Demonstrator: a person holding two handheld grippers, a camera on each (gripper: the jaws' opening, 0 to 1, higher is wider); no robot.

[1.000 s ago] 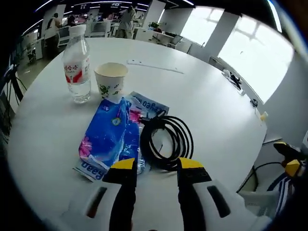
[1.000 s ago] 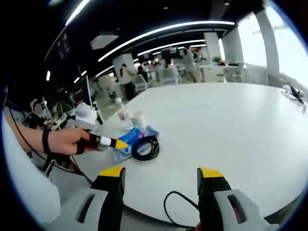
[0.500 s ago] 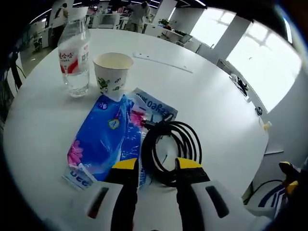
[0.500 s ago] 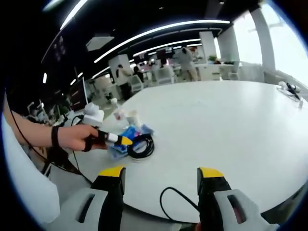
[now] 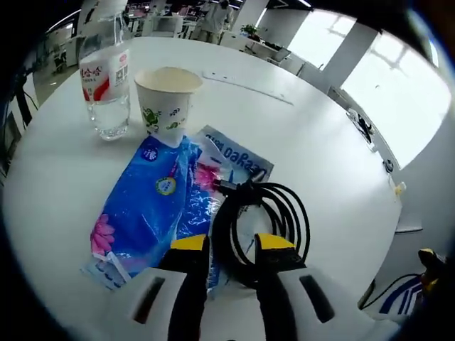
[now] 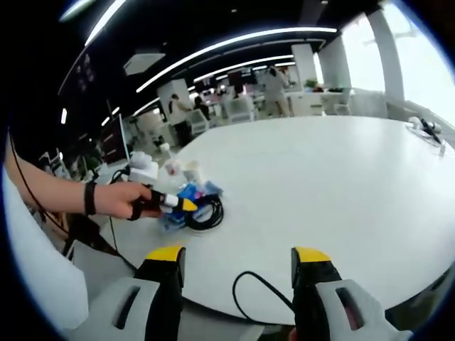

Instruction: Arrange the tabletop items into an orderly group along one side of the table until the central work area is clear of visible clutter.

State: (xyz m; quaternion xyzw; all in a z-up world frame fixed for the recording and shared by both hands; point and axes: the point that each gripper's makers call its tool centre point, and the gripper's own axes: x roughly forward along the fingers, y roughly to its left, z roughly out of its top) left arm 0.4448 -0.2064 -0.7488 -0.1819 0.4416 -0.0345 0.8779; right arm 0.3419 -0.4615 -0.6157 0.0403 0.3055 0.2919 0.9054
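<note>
**Clutter cluster at the near edge of the white round surface**

Coiled black cable [image 5: 259, 220]: laid flat on the surface [image 5: 313, 135], its loops partly over the blue packets. The near arc of the coil is seen between the two yellow-tipped jaws of the left tool [image 5: 231, 245], which stand slightly apart on either side of it; whether the cable is actually pinched cannot be told. In the right gripper view the same coil [image 6: 205, 213] is seen just beside the left tool [image 6: 186, 206], which is held by a person's hand [image 6: 128, 199] with a dark band at the wrist.

Blue tissue packet [image 5: 146, 206]: lying flat, long side toward the cup, touching the cable on one side. A second, flatter blue packet [image 5: 234, 153] with white lettering is partly covered by the first and by the cable.

Paper cup [image 5: 169, 99]: upright, printed with green leaves, just beyond the packets and touching their far end.

Water bottle [image 5: 105, 78]: upright, clear, red-and-white label, just beside the cup.

A thin pale strip [image 5: 245, 82] is laid well apart, toward the middle of the surface.

Right tool [image 6: 238, 259]: jaws wide apart, nothing between them, held above the surface edge; a black cord [image 6: 259, 298] loops below it.

Background: office desks, chairs and standing people [image 6: 274, 89], with ceiling light strips and bright windows.
</note>
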